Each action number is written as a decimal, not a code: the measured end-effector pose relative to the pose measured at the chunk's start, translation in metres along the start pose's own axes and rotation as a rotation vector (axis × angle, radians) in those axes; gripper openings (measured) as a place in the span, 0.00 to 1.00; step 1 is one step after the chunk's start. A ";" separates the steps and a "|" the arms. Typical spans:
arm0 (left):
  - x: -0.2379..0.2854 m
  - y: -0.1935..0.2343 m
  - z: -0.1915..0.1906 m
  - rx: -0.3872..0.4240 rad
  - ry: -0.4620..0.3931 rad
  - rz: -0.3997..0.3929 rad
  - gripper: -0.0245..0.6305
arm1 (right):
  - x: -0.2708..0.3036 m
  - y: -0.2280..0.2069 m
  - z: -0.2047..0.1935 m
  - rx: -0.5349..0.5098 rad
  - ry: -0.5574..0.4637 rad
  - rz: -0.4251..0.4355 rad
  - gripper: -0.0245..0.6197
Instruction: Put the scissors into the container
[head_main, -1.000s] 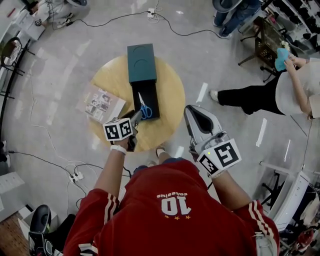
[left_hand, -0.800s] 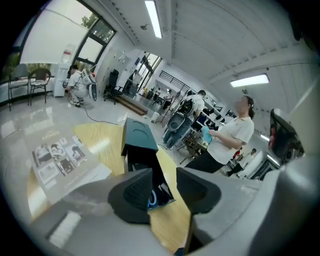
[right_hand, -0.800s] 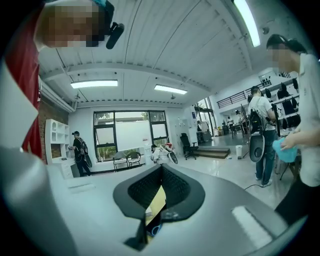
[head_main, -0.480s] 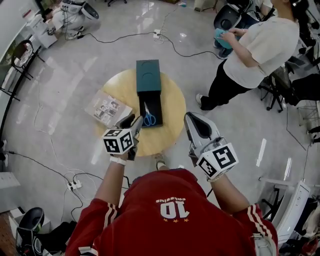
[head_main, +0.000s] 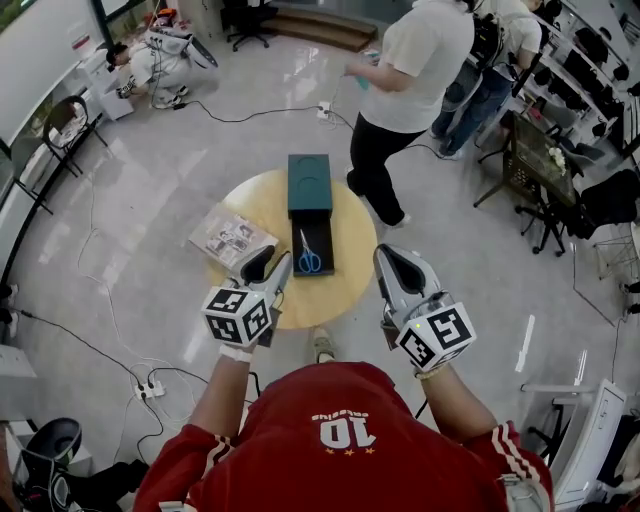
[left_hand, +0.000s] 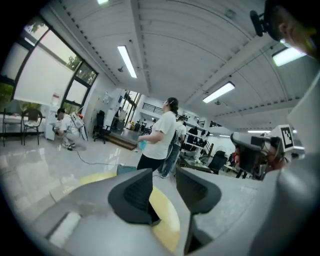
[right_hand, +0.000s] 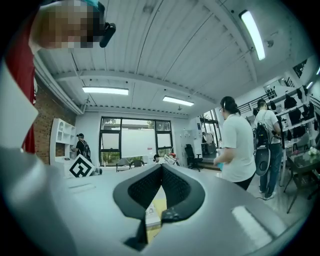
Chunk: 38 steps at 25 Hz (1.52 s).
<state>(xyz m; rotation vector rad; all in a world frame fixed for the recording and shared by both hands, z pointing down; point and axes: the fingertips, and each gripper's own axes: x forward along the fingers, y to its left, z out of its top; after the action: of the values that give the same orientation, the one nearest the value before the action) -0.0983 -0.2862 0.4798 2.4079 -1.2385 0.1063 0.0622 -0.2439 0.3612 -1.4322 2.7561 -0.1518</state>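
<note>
The scissors, blue-handled, lie inside a black open container on the round wooden table. Its dark green lid lies just beyond it, also seen in the left gripper view as a green lid. My left gripper hovers at the table's near left, short of the container, open and empty. In its own view the left gripper shows a gap between the pads. My right gripper is held at the table's near right edge, shut on nothing, its pads meeting at the tip of the right gripper.
A printed booklet overhangs the table's left edge. A person in a white shirt walks close past the table's far right side. Cables run over the glossy floor. Chairs and shelves stand at the right.
My left gripper has drawn back from the scissors toward me. The person in white has walked from the right to the table's far side. The scissors stay in the container.
</note>
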 end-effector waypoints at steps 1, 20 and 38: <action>-0.007 -0.005 0.007 0.033 -0.014 0.002 0.28 | -0.002 0.003 0.002 -0.004 -0.004 0.001 0.02; -0.082 -0.053 0.065 0.220 -0.197 0.033 0.04 | -0.020 0.030 0.026 -0.026 -0.053 0.025 0.02; -0.101 -0.076 0.069 0.254 -0.248 0.047 0.04 | -0.040 0.024 0.024 -0.039 -0.046 -0.057 0.02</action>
<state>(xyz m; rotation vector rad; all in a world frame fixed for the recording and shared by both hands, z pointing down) -0.1070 -0.1985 0.3656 2.6739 -1.4695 -0.0241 0.0676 -0.1990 0.3339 -1.5045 2.6974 -0.0659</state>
